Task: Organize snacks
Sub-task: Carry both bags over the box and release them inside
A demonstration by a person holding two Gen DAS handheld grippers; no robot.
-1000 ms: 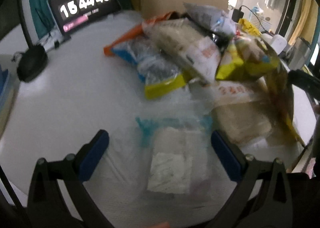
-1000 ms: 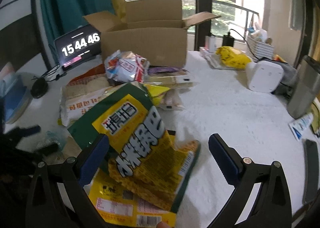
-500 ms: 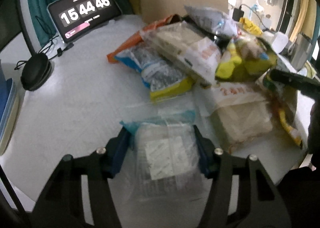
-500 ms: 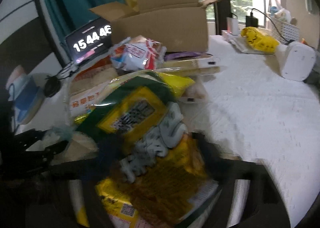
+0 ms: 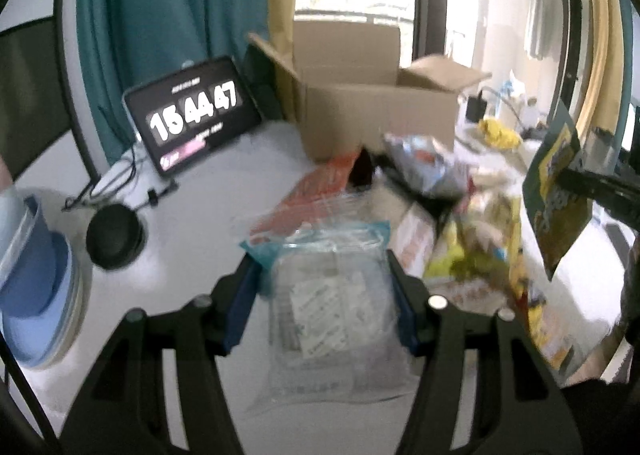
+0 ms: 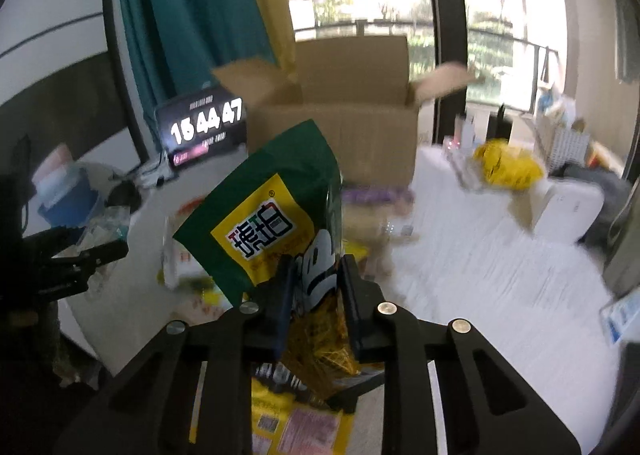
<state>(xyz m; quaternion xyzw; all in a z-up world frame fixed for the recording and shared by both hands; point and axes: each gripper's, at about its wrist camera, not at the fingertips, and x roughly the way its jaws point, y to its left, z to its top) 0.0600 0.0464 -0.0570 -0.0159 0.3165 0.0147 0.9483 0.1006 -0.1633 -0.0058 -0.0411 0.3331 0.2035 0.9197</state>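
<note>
Snacks: left gripper [image 5: 322, 287] is clamping a clear bag [image 5: 332, 307]; right gripper [image 6: 316, 275] is pinching a green bag [image 6: 272, 211].

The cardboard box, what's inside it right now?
The cardboard box stands open with its flaps up, but only bare inner walls show. Its front wall hides the bottom, so any contents cannot be seen.

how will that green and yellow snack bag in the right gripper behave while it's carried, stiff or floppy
Probably floppy: the green and yellow snack bag is pinched low by the right gripper, and its top leans left rather than standing straight. It looks light for its size, since one narrow pinch holds it off the table. The glossy film may slip.
</note>
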